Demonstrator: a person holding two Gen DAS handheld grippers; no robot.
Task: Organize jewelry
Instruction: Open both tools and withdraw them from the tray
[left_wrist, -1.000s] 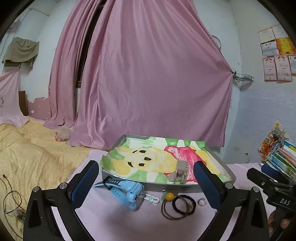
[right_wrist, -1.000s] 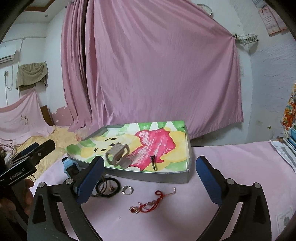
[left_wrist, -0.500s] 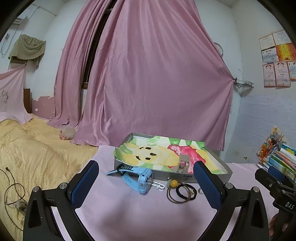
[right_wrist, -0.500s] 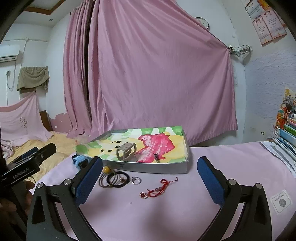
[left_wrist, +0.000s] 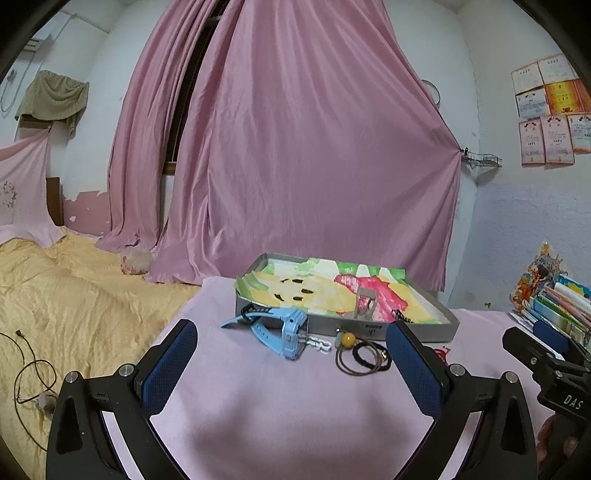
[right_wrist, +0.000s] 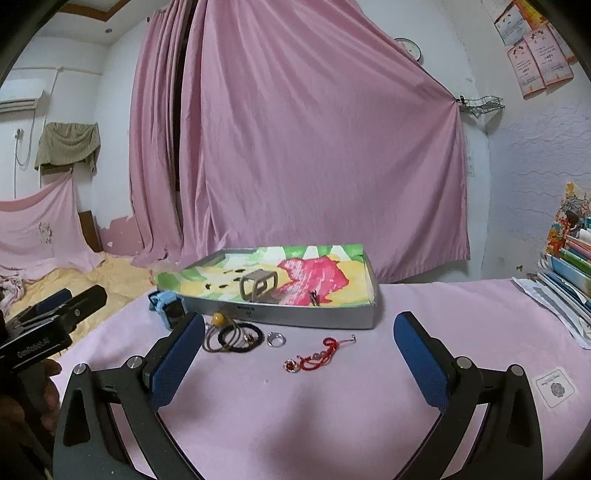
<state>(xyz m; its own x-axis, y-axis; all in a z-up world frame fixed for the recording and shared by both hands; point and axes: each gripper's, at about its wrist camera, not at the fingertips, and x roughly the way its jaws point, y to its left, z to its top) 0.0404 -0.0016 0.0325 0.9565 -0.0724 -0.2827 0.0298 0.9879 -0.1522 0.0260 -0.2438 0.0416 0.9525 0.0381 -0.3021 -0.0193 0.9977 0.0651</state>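
Note:
A shallow grey tray (left_wrist: 424, 329) (right_wrist: 295, 316) lined with a cartoon print sits on the pink cloth. Inside it lie a grey hair claw (left_wrist: 365, 303) (right_wrist: 258, 283) and a small dark clip (right_wrist: 314, 297). In front of the tray lie a blue watch (left_wrist: 284, 328) (right_wrist: 168, 306), a white charm (left_wrist: 320, 344), hair ties with a yellow bead (left_wrist: 364, 354) (right_wrist: 231, 334), a silver ring (right_wrist: 276, 339) and a red bracelet (right_wrist: 317, 356). My left gripper (left_wrist: 290, 369) and right gripper (right_wrist: 295, 363) both stand open, held back from these items with nothing between the fingers.
A bed with a yellow blanket (left_wrist: 66, 295) lies left of the table. Stacked books (left_wrist: 557, 299) (right_wrist: 569, 266) sit at the right edge. A pink curtain (left_wrist: 314, 147) hangs behind the tray. A small tag (right_wrist: 556, 386) lies on the cloth.
Both grippers have pulled back from the tray and tilted upward, so the tray and jewellery look smaller and farther. Both stay open; the items have not moved.

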